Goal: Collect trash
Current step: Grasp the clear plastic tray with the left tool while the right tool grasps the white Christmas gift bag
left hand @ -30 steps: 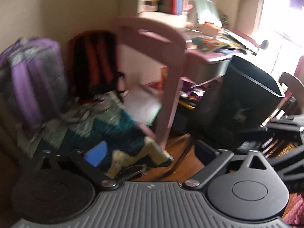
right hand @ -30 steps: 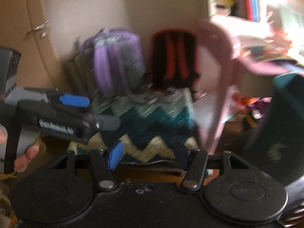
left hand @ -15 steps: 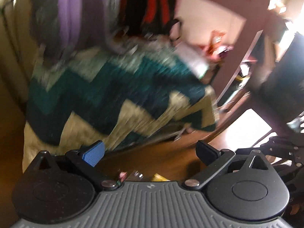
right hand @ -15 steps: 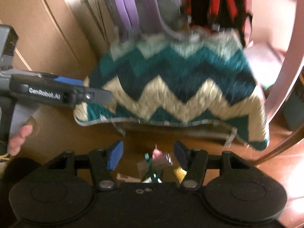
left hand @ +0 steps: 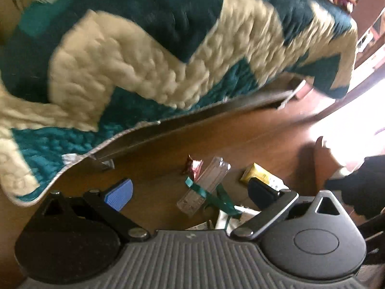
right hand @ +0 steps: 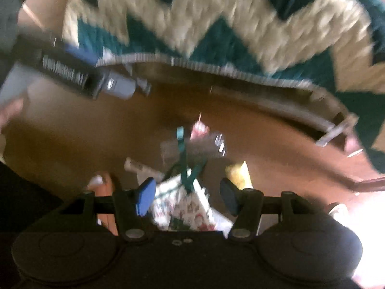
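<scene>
**Litter on the floor, both tools hovering above it**

A small heap of trash is lying on the wooden floor (left hand: 168, 144) just in front of the bed's edge. In the left view, a clear plastic wrapper (left hand: 204, 184) is lying with its long axis running up and to the right, away from the tool, with a green ribbon (left hand: 211, 196) crossing its near end. A red-and-pink wrapper (left hand: 193, 166) is sitting just beyond it, a yellow packet (left hand: 258, 174) is lying to the right, and patterned white paper (right hand: 190, 207) is showing nearest, at the bottom of the pile.

The left hand-held gripper (left hand: 190, 189) is hanging with its fingers spread wide and nothing between them; the clear wrapper is sitting straight ahead in the gap. The right hand-held gripper (right hand: 187, 195) is likewise parted and empty, pointing down at the patterned paper and ribbon. Which of the two is nearer the pile cannot be told, though the left looks better lined up with the clear wrapper.

A teal and cream zigzag blanket (left hand: 156, 60) is draping over the bed above the pile. White lettering is showing on the left tool's body in the right view, too blurred to read.
</scene>
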A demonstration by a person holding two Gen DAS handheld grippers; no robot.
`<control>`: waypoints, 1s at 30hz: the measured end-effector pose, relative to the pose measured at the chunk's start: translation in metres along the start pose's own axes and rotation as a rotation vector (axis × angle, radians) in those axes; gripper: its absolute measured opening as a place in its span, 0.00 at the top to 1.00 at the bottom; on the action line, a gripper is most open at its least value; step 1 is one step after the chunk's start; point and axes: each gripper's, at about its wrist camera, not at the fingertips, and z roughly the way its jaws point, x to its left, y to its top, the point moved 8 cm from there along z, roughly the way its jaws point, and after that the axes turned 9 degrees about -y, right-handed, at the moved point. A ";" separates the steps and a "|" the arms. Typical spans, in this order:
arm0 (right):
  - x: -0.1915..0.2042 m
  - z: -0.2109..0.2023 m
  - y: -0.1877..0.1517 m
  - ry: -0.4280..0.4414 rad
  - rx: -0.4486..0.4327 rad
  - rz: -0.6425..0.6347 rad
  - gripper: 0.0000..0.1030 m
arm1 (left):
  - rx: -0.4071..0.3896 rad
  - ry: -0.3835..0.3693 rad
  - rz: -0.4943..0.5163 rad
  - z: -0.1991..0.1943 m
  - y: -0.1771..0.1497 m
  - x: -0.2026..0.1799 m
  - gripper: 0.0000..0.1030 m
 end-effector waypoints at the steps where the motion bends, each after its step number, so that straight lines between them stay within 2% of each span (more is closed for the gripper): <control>1: 0.001 0.012 -0.002 0.006 0.024 -0.002 0.43 | 0.005 0.005 0.021 0.009 0.002 0.001 0.00; 5: 0.004 0.051 -0.014 0.027 0.101 -0.016 0.43 | 0.005 0.020 0.147 0.051 0.010 -0.004 0.00; 10: 0.001 0.098 -0.025 0.032 0.163 -0.044 0.43 | 0.016 -0.013 0.254 0.106 0.006 -0.022 0.00; 17: 0.004 0.143 -0.039 0.061 0.191 -0.090 0.44 | 0.080 -0.024 0.375 0.172 -0.011 -0.043 0.01; 22: 0.002 0.164 -0.046 0.109 0.190 -0.069 0.45 | 0.113 -0.046 0.402 0.208 -0.019 -0.050 0.03; 25: 0.000 0.171 -0.048 0.132 0.196 -0.045 0.45 | 0.139 -0.055 0.410 0.225 -0.022 -0.050 0.13; 30: 0.001 0.185 -0.054 0.133 0.221 -0.059 0.45 | 0.166 -0.072 0.418 0.249 -0.018 -0.050 0.13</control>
